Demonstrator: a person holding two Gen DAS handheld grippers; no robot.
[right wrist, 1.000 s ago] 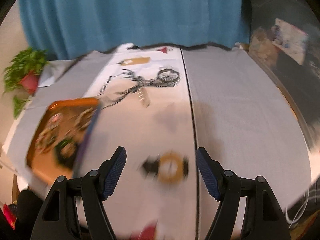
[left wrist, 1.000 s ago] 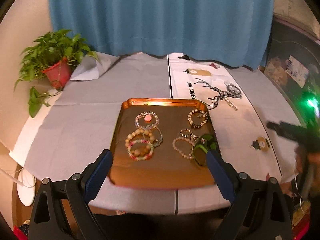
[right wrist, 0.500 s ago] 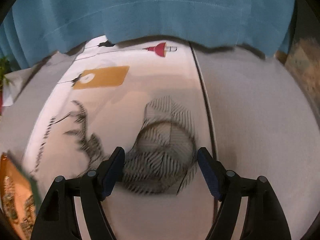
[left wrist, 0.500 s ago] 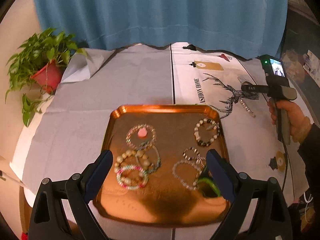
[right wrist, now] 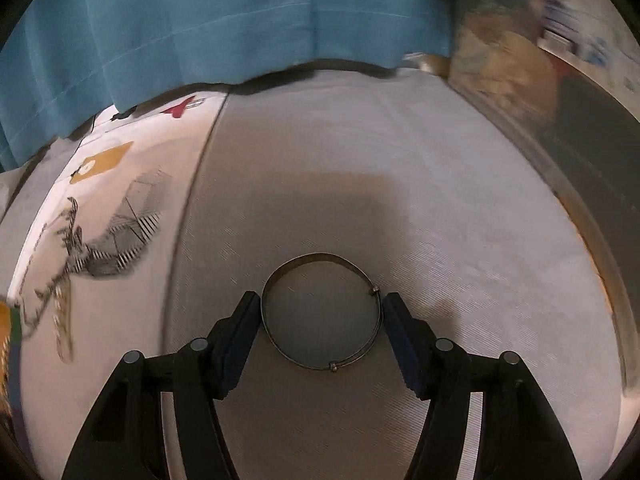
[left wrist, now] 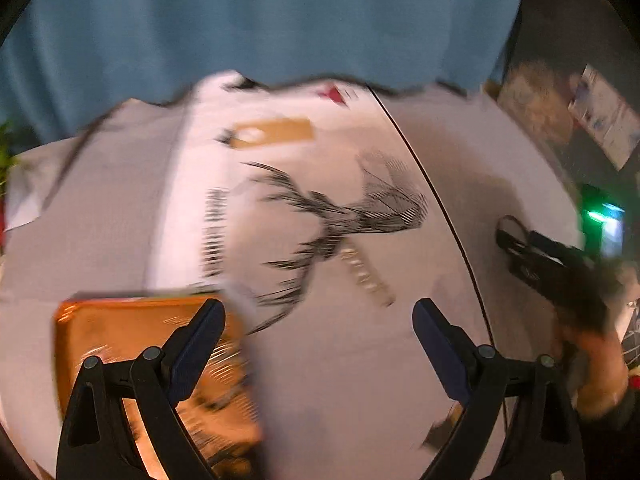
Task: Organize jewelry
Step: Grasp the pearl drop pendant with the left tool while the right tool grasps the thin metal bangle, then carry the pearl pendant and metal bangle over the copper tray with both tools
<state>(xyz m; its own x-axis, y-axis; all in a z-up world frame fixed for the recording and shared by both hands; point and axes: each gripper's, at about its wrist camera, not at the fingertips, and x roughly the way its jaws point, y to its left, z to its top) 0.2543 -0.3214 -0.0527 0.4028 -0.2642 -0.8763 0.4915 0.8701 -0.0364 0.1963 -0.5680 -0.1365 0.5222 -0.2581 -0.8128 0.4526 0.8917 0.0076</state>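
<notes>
A thin metal bangle lies flat on the grey cloth. My right gripper straddles it, one blue pad close to each side, and the jaws are closing; I see no clear press on the bangle. My left gripper is open and empty above the white cloth with the black deer print. The copper tray with blurred bracelets sits at the lower left, partly behind the left finger. A pale bead strand lies on the deer print. In the left wrist view a hand holds the other gripper at the right edge.
A blue curtain hangs behind the table's far edge. A tan tag print and a small red mark are on the white cloth. Dark clutter stands past the table's right rim. Green plant leaves show at the far left.
The left wrist view has swung right, from over the tray to the deer print. My right gripper has moved right and down to the bangle, and its jaws have narrowed around it.
</notes>
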